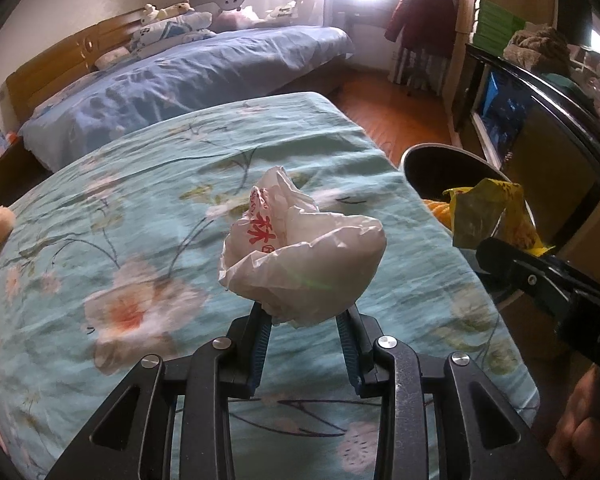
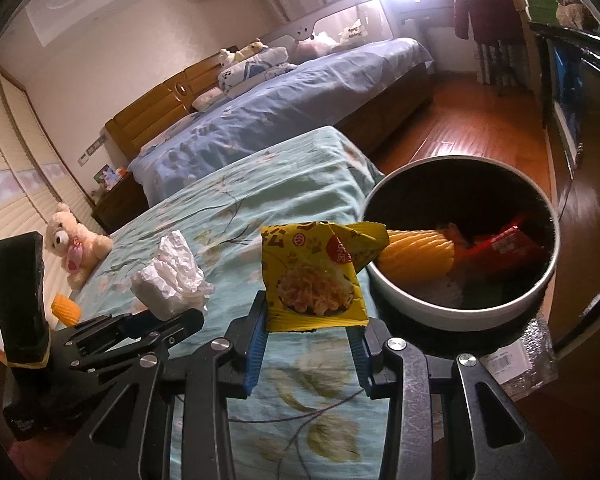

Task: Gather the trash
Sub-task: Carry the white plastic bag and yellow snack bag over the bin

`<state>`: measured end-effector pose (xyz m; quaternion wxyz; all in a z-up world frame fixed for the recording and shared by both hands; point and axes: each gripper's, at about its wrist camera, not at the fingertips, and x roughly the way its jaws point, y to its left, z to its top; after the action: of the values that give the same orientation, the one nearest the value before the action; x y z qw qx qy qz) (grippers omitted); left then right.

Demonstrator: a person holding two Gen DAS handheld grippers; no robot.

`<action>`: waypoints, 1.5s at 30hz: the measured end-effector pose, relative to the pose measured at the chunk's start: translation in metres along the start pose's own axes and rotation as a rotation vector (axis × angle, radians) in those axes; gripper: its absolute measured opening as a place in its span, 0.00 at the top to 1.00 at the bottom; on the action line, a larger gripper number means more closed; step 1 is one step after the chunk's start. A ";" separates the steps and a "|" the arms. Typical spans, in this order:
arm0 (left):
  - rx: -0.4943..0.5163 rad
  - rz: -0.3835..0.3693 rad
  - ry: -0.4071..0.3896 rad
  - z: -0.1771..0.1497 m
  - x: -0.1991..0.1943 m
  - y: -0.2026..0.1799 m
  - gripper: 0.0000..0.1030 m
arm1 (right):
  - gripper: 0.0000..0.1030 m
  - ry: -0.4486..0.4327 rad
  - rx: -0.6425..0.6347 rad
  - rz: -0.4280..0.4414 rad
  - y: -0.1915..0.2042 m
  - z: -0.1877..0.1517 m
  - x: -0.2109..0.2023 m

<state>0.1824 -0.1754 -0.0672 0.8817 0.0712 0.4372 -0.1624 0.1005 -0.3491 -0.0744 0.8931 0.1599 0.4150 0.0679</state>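
tongs (image 1: 305, 320) above floral bedspread (image 1: 148, 200), seemingly

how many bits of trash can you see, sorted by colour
white: 1, bag in left gripper
yellow: 3, packet in right gripper, cup in bin, cup on bed
red: 1, wrapper in bin
total: 5

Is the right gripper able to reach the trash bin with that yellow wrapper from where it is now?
Probably yes. The right gripper holds the yellow wrapper right beside the trash bin, whose open top faces it, with nothing between them.
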 end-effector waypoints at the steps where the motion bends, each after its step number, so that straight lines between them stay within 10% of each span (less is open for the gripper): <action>1: 0.004 -0.004 0.000 0.001 0.000 -0.002 0.69 | 0.63 -0.002 0.001 -0.003 -0.002 0.001 -0.002; 45: 0.170 -0.094 0.031 0.069 0.055 -0.091 0.69 | 0.61 0.006 0.145 -0.128 -0.112 0.048 -0.005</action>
<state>0.2333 -0.2918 -0.0675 0.8570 0.1275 0.4385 -0.2390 0.1322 -0.4670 -0.0800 0.8804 0.1971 0.4309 -0.0192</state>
